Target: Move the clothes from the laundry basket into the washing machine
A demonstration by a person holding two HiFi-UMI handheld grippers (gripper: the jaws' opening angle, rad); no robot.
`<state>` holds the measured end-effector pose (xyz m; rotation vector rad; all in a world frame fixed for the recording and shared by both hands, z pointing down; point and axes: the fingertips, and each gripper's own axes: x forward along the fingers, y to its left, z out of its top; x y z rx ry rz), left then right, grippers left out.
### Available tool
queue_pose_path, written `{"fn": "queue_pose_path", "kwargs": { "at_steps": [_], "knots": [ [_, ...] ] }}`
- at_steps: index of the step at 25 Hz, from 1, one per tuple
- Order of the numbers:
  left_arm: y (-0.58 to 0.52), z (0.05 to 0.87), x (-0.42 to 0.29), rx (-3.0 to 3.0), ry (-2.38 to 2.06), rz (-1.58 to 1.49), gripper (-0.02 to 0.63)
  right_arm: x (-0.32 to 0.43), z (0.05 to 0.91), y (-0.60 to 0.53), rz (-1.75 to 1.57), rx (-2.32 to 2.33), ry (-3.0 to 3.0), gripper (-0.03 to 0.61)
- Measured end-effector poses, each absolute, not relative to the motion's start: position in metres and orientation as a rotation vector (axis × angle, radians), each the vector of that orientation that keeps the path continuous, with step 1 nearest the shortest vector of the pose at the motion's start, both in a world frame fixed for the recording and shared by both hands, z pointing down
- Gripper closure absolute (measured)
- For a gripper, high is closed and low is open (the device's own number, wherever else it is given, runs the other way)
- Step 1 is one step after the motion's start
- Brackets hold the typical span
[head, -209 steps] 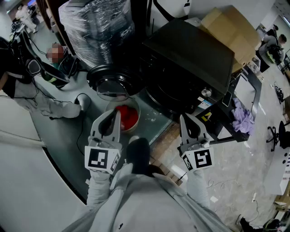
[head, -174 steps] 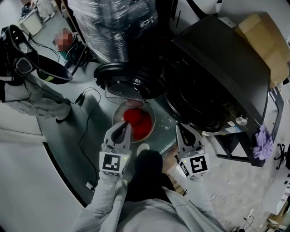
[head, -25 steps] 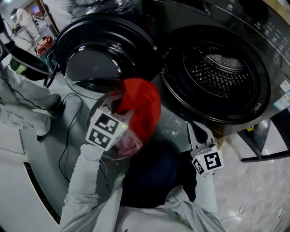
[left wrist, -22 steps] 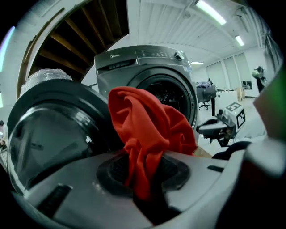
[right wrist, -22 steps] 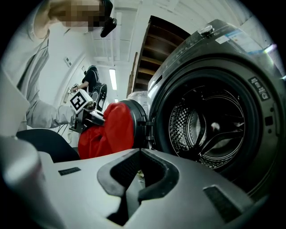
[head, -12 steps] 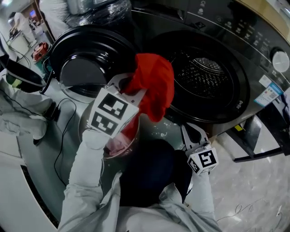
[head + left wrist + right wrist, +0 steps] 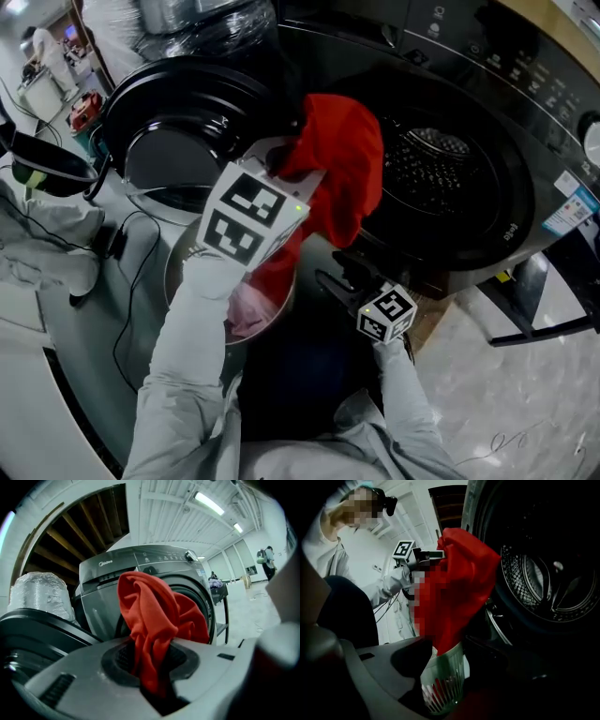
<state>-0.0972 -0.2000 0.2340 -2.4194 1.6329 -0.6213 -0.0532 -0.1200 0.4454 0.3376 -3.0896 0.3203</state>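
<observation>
A: Where is the red cloth (image 7: 339,169) now?

B: Pinched in the left claw (image 7: 150,660), whose jaws are closed tight on a fold of it; it hangs above the basket (image 7: 178,267), just in front of the open mouth of the washing machine (image 7: 450,178), not yet inside.

A: And the right claw (image 7: 337,274)?

B: Its jaws have just been opening and stand wide with nothing between them; it sits low, near the hanging hem.

A: How should the person finish the step?

B: Probably by carrying the cloth well past the rim before letting go; the loose tail could drape over the door seal; the free claw might tuck it in; a pink garment (image 7: 246,309) lies in the basket.
</observation>
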Motion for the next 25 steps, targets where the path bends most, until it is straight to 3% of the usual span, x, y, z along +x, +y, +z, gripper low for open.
{"fn": "queue_pose_path", "kwargs": {
  "at_steps": [12,20,21,22,23,25],
  "knots": [
    [-0.211,0.133,-0.113,-2.301,1.671,-0.450,0.499,-0.106,0.453,-0.132,0.413,0.433,-3.193,0.318],
    [-0.220,0.134,-0.101,-2.316,1.660,-0.426,0.499,-0.137,0.465,-0.151,0.368,0.471,-3.101,0.329],
    [-0.221,0.136,-0.103,-2.318,1.667,-0.428,0.499,-0.138,0.468,-0.152,0.360,0.487,-3.083,0.366],
    [-0.222,0.138,-0.106,-2.319,1.674,-0.432,0.499,-0.138,0.471,-0.153,0.347,0.514,-3.067,0.480],
    [-0.222,0.140,-0.109,-2.317,1.683,-0.437,0.499,-0.138,0.472,-0.154,0.342,0.534,-3.058,0.538],
    [-0.223,0.145,-0.116,-2.307,1.700,-0.455,0.499,-0.136,0.471,-0.153,0.353,0.541,-3.066,0.548]
  ]
}}
